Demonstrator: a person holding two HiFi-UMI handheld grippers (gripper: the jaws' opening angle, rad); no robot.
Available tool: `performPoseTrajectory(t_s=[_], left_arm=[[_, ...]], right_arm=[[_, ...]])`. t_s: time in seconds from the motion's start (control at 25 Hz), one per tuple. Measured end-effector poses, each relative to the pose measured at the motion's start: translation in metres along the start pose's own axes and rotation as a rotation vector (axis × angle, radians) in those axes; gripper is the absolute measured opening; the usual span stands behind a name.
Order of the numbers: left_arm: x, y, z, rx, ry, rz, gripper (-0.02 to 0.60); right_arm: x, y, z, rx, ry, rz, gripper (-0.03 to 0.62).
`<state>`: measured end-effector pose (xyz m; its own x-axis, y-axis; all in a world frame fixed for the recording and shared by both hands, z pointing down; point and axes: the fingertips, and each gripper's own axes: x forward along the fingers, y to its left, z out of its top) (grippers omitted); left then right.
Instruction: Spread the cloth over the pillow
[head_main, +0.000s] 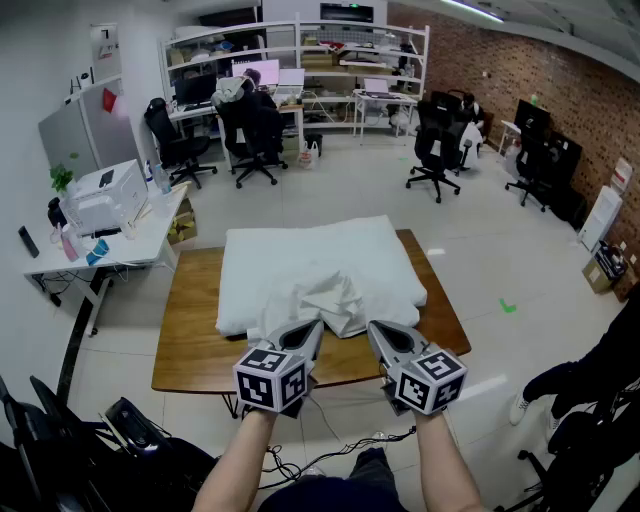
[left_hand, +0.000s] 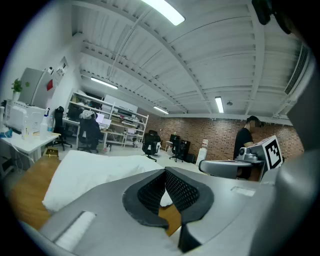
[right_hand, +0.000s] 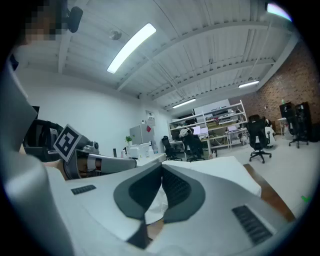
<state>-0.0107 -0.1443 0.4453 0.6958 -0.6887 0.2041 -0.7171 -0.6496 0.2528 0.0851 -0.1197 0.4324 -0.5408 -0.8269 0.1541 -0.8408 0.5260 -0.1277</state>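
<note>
A white pillow (head_main: 320, 250) lies on a wooden table (head_main: 190, 335). A crumpled white cloth (head_main: 322, 298) sits bunched on the pillow's near edge. My left gripper (head_main: 314, 327) and right gripper (head_main: 372, 328) are side by side at the table's near edge, tips right at the cloth's near fringe. Both point almost level toward the pillow. In the left gripper view the left gripper (left_hand: 165, 172) has its jaws together, with the pillow (left_hand: 95, 172) beyond. In the right gripper view the right gripper (right_hand: 161, 167) is likewise shut, with cloth (right_hand: 159, 206) showing below the pads. Neither visibly pinches cloth.
A white desk (head_main: 120, 240) with a printer stands left of the table. Office chairs (head_main: 435, 150) and shelving fill the back of the room. Black chair parts (head_main: 60, 440) and floor cables are near my feet. A person's legs (head_main: 580, 380) are at the right.
</note>
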Motion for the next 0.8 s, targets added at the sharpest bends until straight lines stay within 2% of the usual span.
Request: performPoseTrajectory(t_s=[0.24,0.4,0.68,0.8], left_arm=[[0.038,0.016,-0.015,0.039,0.02,0.03,0.009],[0.066,0.025,-0.03,0.034,0.063,0.038,0.013],[0.117,0.04,-0.057,0.032,0.143,0.063,0.151],[0.134,0.053,-0.071,0.024,0.181,0.085,0.182]], right_arm=[[0.003,-0.016,-0.009,0.026,0.001,0.004,0.003],[0.005,-0.029,-0.017,0.03,0.023,-0.009,0.003],[0.01,-0.056,-0.024,0.036,0.061,-0.012,0.003],[0.012,-0.062,-0.029,0.04,0.074,-0.003,0.003]])
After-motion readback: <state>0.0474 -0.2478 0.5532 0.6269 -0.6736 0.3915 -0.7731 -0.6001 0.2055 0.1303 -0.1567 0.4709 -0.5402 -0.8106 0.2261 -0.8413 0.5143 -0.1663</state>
